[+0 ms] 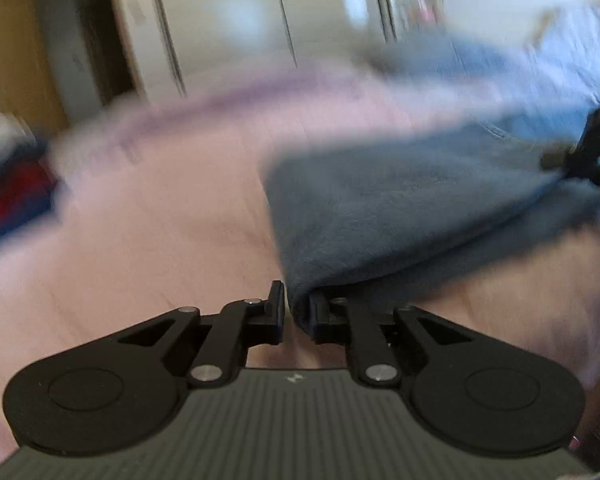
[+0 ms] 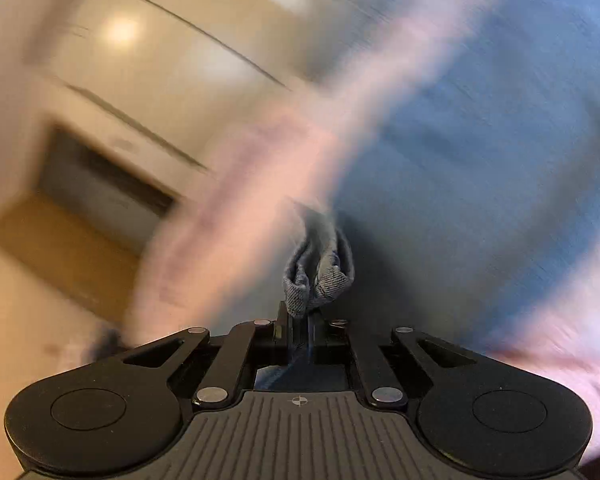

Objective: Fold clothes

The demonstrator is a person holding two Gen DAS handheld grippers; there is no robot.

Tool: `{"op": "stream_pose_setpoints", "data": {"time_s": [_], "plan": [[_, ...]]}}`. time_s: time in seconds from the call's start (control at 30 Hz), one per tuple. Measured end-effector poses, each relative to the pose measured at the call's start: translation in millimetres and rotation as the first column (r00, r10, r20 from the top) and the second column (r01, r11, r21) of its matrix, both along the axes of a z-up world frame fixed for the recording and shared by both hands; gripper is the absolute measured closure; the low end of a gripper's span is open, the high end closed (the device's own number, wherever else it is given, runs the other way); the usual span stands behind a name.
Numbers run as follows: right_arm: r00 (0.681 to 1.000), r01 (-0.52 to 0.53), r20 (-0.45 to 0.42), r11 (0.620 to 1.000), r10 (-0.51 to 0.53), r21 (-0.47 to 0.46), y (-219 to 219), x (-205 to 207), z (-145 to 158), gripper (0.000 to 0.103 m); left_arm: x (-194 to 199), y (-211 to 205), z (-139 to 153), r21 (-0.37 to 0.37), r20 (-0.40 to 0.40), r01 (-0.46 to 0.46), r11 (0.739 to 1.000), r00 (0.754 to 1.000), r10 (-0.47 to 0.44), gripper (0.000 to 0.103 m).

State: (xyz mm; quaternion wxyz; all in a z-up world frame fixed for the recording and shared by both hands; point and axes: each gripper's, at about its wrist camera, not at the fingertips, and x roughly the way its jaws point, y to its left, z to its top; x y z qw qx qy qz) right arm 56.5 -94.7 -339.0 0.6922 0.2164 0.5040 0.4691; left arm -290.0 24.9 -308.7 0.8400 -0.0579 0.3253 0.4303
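Already mid-fold, by the look of it: you have a blue denim garment (image 1: pixel 400 204), most likely jeans, lying on the pink bedsheet (image 1: pixel 160 240) toward the bed's right side as the left wrist view shows it, and both tools are on it. Your left gripper (image 1: pixel 298 312) has its jaws drawn close around a thick rounded corner of the denim nearest you; the cloth sits between the pads and appears pinched, though the left pad is partly clear of the fabric, so call it a light clench. Your right gripper (image 2: pixel 300 328) is clenched hard on a bunched hem or seam edge, with a puckered tuft of denim sticking out past the fingertips. From the left wrist view that same tool shows at the far right edge of the garment, so you hold two separate points on it. Done so far, as I judge it: the garment looks doubled at least once, since the near edge reads as a soft fold rather than a raw hem. Left to do: carry the held edges across, lay them flat, smooth them out. Heavy blur in both views, so layer count and alignment cannot be told. A red and blue heap (image 1: pixel 12 196) lies at the bed's left edge; more pale blue cloth (image 1: pixel 560 52) lies at the far right. Whether either is folded I cannot tell.
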Motion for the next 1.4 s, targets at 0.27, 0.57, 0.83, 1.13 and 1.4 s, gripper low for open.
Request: {"op": "stream_pose_setpoints", "data": {"time_s": [0.27,0.57,0.83,1.13,1.4], "plan": [[0.989,0.037,0.142,0.999,-0.035,-0.012,1,-14,5,0.099,-5,10,5,-0.019,-0.036,0.067,0.998,0.997,-0.067,0.074],[0.965,0.047,0.261,0.992,-0.016,-0.115,5,-30,2,0.099,-17,16,14,-0.097,-0.03,0.162,0.982,0.986,-0.165,0.074],[0.793,0.131,0.607,0.963,0.04,-0.235,0,-38,67,0.06,-40,61,72,-0.171,0.193,0.163,0.972,0.973,-0.129,0.086],[0.713,-0.11,0.635,0.942,0.297,-0.318,116,-38,31,0.061,68,139,28,-0.114,0.127,0.158,0.981,0.981,-0.144,0.092],[0.682,-0.127,0.659,0.939,0.317,-0.32,108,-39,-11,0.061,70,140,2,-0.101,0.077,0.111,0.989,0.992,-0.104,0.095]]}}
